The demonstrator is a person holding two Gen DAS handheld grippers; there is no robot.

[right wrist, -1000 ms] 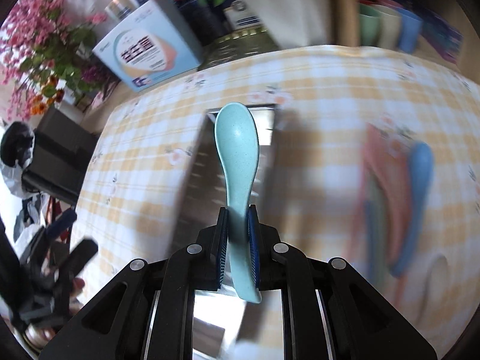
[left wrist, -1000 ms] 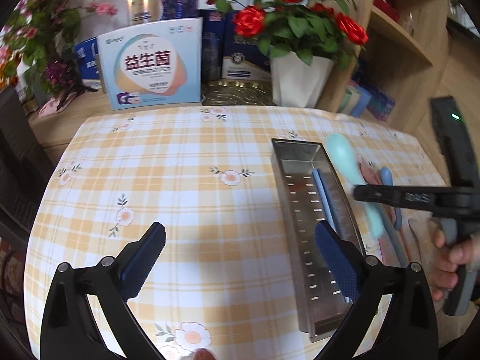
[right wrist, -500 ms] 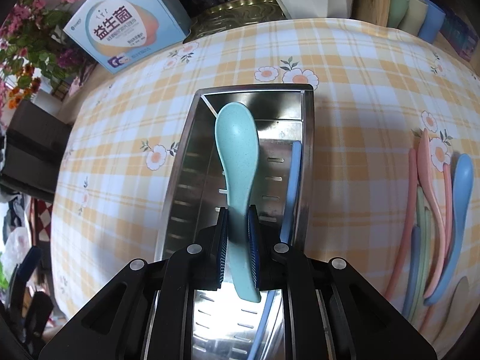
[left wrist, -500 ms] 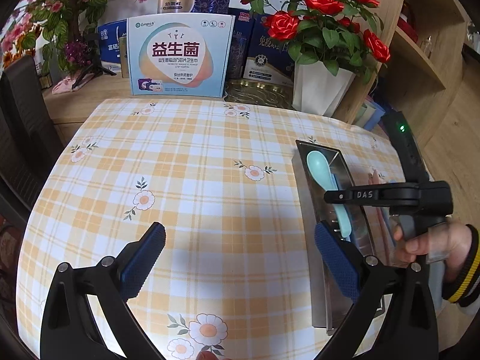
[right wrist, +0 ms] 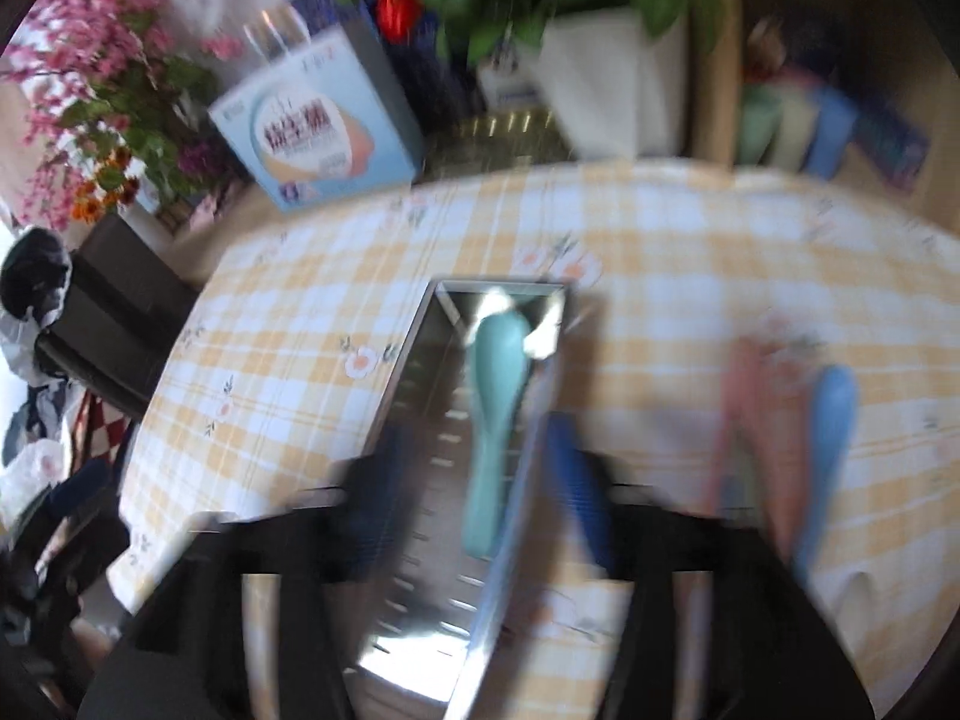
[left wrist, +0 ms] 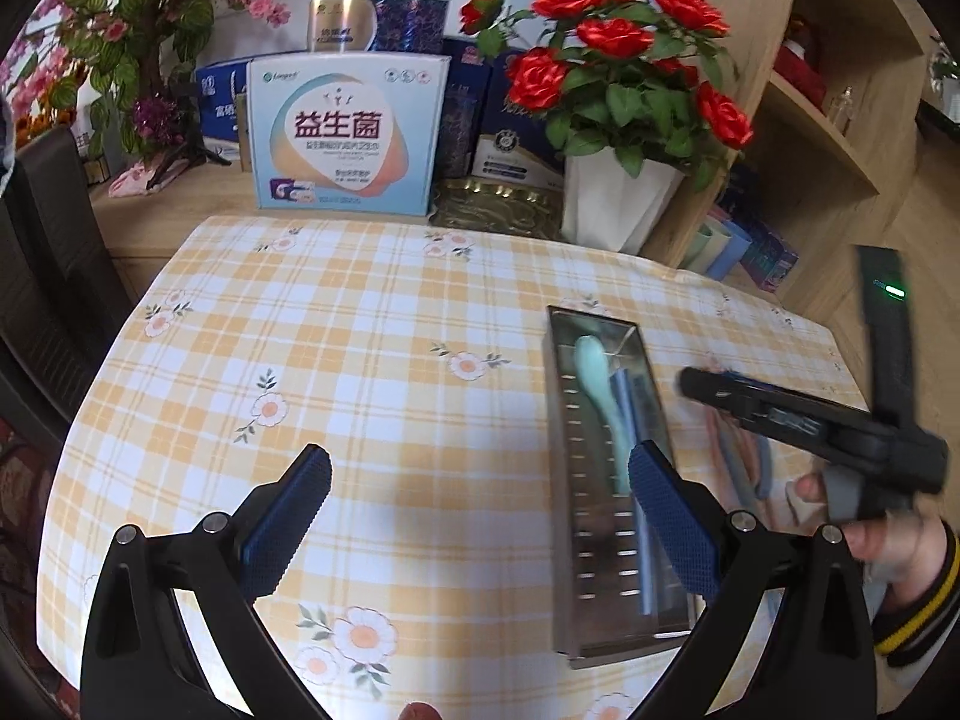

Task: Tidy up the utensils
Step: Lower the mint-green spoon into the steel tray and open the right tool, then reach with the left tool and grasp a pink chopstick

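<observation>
A long steel tray [left wrist: 561, 480] lies on the checked tablecloth at the right. A teal spoon [left wrist: 599, 384] lies inside it beside a blue utensil [left wrist: 630, 420]. The right wrist view is blurred; there the teal spoon [right wrist: 495, 408] lies free in the tray [right wrist: 414, 360]. My right gripper [right wrist: 480, 492] is open above the tray. It also shows in the left wrist view [left wrist: 696, 381], just right of the tray. My left gripper [left wrist: 474, 516] is open and empty over the cloth, left of the tray.
Several pink, green and blue utensils [right wrist: 780, 420] lie on the cloth right of the tray. A white pot of red roses [left wrist: 612, 204], a printed box [left wrist: 345, 138] and a wooden shelf [left wrist: 828, 120] stand behind the table.
My right gripper has opened and let go of the teal spoon, which now lies in the tray. The right gripper has pulled back and to the right.
</observation>
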